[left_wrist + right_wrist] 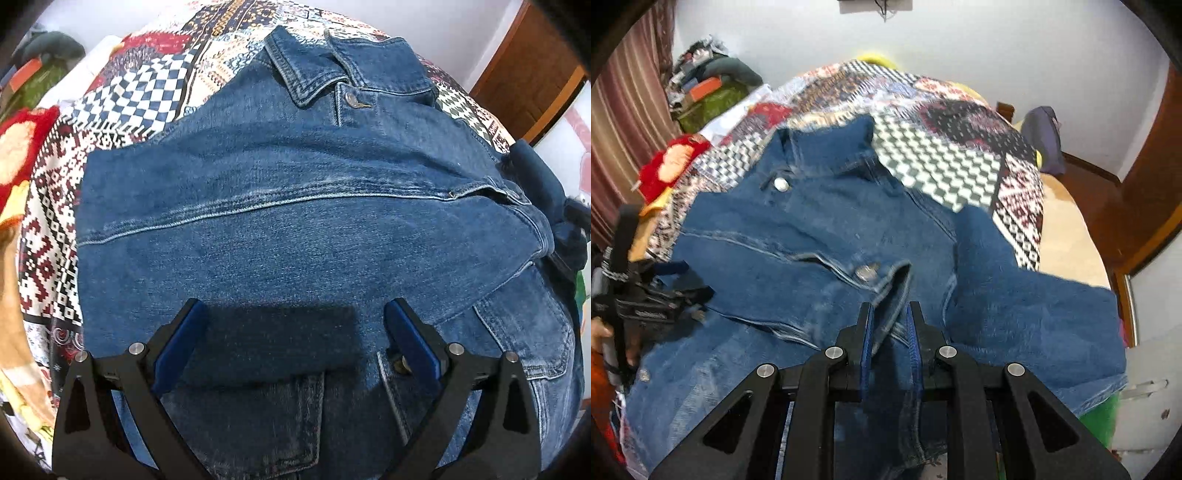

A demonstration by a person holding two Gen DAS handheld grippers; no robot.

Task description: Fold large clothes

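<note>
A blue denim jacket [295, 221] lies front up on a patchwork bedspread [155, 88], collar [295, 70] at the far end. One sleeve is folded across its chest. My left gripper [295, 308] hangs open just above the lower front, and only flat denim shows between its blue pads. In the right wrist view the jacket [812, 240] looks blurred. My right gripper [891, 308] is shut on the sleeve's cuff edge [897, 280], beside a metal button [866, 273]. The left gripper [646, 295], held by a hand, shows at the left edge.
The bedspread [942, 158] covers the bed, whose right edge drops to a tan floor [1067, 236]. A red and yellow plush item [676, 162] lies at the bed's left. Piled clothes and bags [709, 88] stand by a curtain. A wooden door frame [1145, 177] and a purple bag [1043, 136] are to the right.
</note>
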